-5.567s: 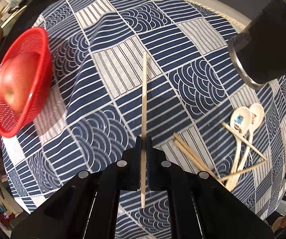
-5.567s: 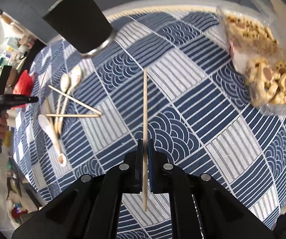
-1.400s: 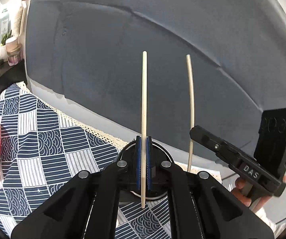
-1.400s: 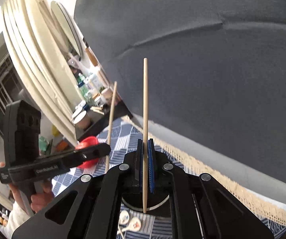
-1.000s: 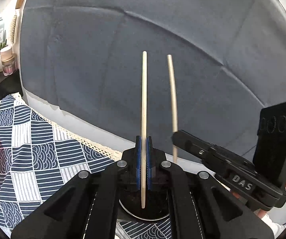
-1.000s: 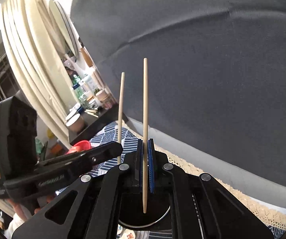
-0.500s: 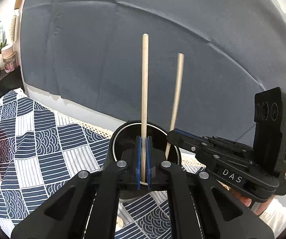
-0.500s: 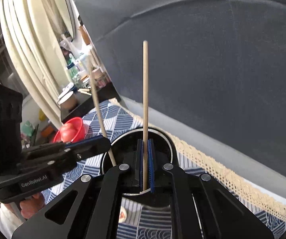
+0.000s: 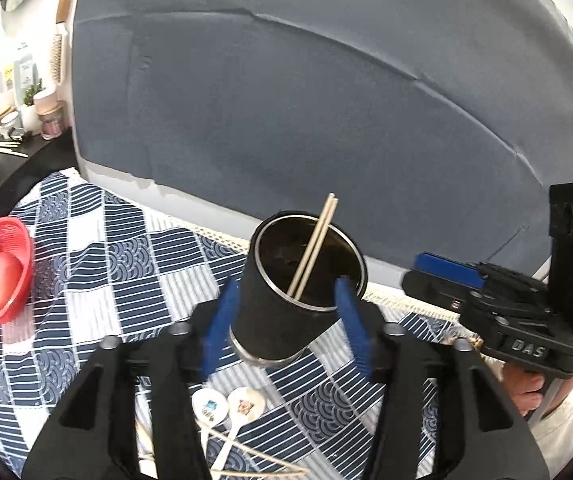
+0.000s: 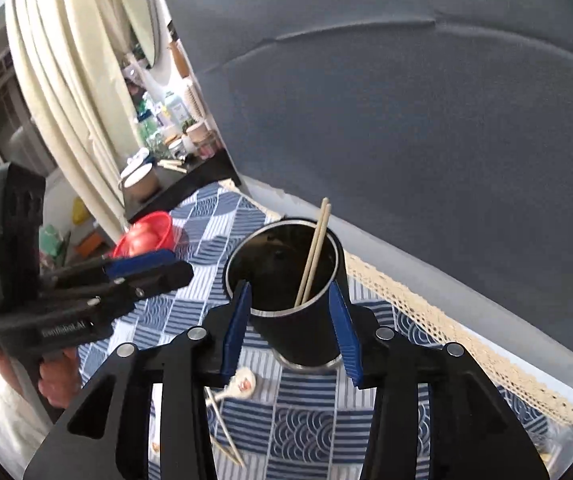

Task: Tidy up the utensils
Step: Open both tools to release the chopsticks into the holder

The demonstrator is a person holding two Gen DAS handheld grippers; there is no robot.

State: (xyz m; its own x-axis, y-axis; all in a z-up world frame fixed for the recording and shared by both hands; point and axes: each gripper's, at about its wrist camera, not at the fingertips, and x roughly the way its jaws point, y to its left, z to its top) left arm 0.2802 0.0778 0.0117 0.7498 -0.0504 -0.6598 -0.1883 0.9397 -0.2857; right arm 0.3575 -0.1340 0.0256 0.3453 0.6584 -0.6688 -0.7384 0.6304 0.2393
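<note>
Standing in the black cup [image 9: 286, 300] on the blue patterned desk [image 9: 126, 272], two chopsticks [image 9: 312, 248] leaned side by side against its far rim. Both the left claw [image 9: 284, 328] and the right claw [image 10: 290, 328] were opening with nothing gripped, each seen with the cup framed between its blue pads but not pressed. Two spoons [image 9: 226, 404] and loose chopsticks [image 9: 254, 456] lay on the cloth in front of the cup; a red basket [image 9: 6, 272] of fruit sat well apart at the left.
</note>
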